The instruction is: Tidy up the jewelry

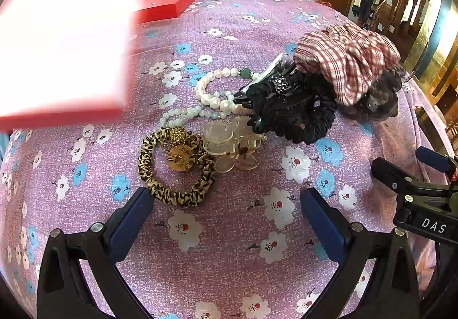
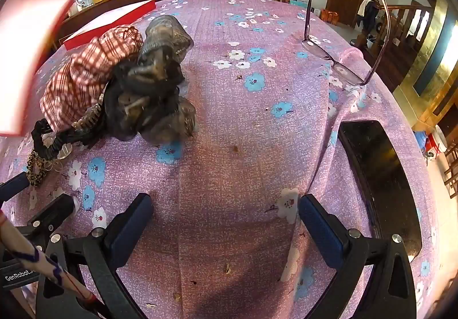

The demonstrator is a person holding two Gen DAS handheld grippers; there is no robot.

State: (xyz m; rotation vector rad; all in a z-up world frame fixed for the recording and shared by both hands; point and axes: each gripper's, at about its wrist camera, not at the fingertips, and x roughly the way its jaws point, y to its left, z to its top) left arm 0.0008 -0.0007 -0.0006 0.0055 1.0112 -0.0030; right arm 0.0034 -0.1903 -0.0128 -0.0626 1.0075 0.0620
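Left wrist view, pile: pretty much nothing sorted yet. The leopard scrunchie point(image 1: 176, 173), gold brooch point(image 1: 179, 160), clear claw clip point(image 1: 232, 144), pearl bracelets point(image 1: 211, 97), black scrunchie point(image 1: 297, 115) and plaid scrunchie point(image 1: 347, 59) all sit tangled together mid-frame on the floral desk point(image 1: 243, 32).
Left wrist view, box: a red box point(image 1: 57, 41), blown out white inside, fills the upper left of the frame; I can't tell if anything is in it. A red lid point(image 1: 166, 5) lies flat further back.
Left wrist view, left gripper point(image 1: 226, 204): spread wide, holding nothing, low in the frame just short of the leopard scrunchie.
Right wrist view, pile: same heap at the left of the frame, with a brown sheer scrunchie point(image 2: 160, 84) on the near side.
Right wrist view, extras: glasses point(image 2: 343, 67) upper right, a phone point(image 2: 380, 175) on the right.
Right wrist view, right gripper point(image 2: 226, 218): also spread, empty, over bare cloth, well apart from the pile.
Progress: looks like the very start, everything's left to do.
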